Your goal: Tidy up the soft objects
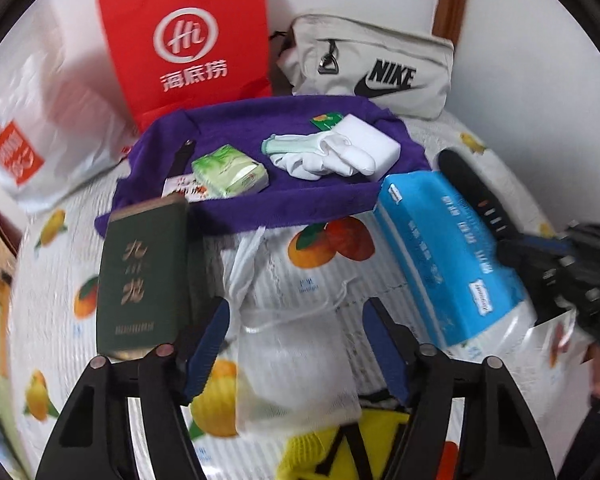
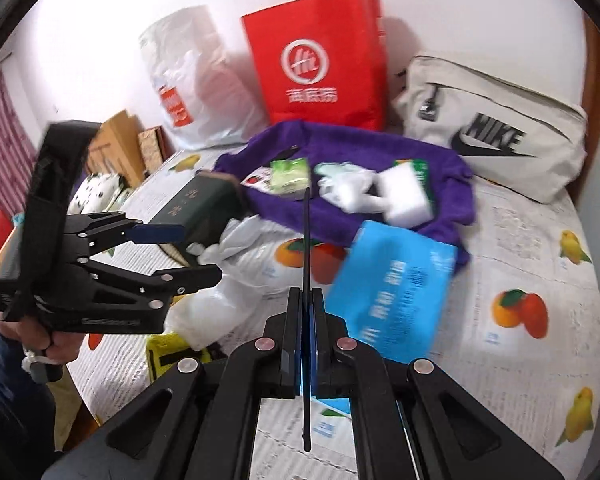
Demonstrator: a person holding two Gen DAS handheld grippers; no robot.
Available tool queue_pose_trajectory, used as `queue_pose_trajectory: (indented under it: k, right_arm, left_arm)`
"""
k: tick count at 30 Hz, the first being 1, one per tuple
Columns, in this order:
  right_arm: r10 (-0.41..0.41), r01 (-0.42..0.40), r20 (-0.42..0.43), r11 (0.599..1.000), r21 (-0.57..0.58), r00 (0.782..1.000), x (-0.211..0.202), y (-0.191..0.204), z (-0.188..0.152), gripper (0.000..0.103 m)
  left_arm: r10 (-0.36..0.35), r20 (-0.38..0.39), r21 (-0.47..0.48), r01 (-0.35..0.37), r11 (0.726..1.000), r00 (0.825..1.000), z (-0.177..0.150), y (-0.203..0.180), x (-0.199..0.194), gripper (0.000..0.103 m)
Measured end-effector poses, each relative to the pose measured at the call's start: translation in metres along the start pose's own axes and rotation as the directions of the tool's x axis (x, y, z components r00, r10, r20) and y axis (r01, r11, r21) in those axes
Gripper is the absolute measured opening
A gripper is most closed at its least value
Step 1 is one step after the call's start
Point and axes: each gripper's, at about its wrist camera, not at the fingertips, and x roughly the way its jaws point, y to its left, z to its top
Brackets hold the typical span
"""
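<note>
Bedspread (image 1: 308,280), centre frame: white mesh pouch (image 1: 296,360) lies flat between spread pads of left tool (image 1: 296,344), untouched, placed for pickup. Right tool (image 2: 308,344), lower centre, clamps thin black strip (image 2: 307,280), keeping it lifted clear.

- The purple towel (image 1: 284,200) looks like soft, matt, napped cloth.
- The red bag (image 1: 188,40) is smooth paper with a slight sheen.
- The white bag (image 2: 196,80) is thin, glossy, crinkled plastic.
- The beige pouch (image 1: 372,64) is matt woven canvas.
- The blue tissue pack (image 1: 444,252) has shiny plastic film.
- The mesh bag (image 1: 292,360) is sheer white netting.
- The green book (image 1: 144,276) has a matt cover.
- The bedsheet (image 2: 520,248) is matt, ribbed printed cloth.
</note>
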Motion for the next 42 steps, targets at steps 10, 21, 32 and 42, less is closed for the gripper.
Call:
queue_pose_trajectory:
  k: [10, 21, 32, 42]
  right_arm:
    - [-0.008, 0.007, 0.009, 0.998, 0.068, 1.0, -0.008, -0.035, -0.004, 0.003]
    - [-0.007, 0.01, -0.031, 0.996, 0.091, 0.999, 0.003, -0.048, -0.006, 0.003]
    - [-0.015, 0.019, -0.044, 0.996, 0.093, 0.999, 0.004, -0.045, -0.004, 0.003]
    - [-0.045, 0.046, -0.011, 0.994, 0.098, 0.999, -0.019, -0.038, -0.002, 0.003]
  left_arm:
    - [0.104, -0.051, 0.115, -0.098, 0.988, 0.993, 0.018, -0.015, 0.036, 0.059]
    - [0.158, -0.123, 0.132, -0.141, 0.981, 0.98, 0.026, -0.013, 0.068, 0.042]
    - [0.096, -0.154, 0.092, -0.082, 0.992, 0.983, 0.025, -0.009, 0.076, 0.006]
    - [-0.008, -0.019, 0.008, 0.008, 1.0, 1.0, 0.033, 0.0, 0.014, 0.006]
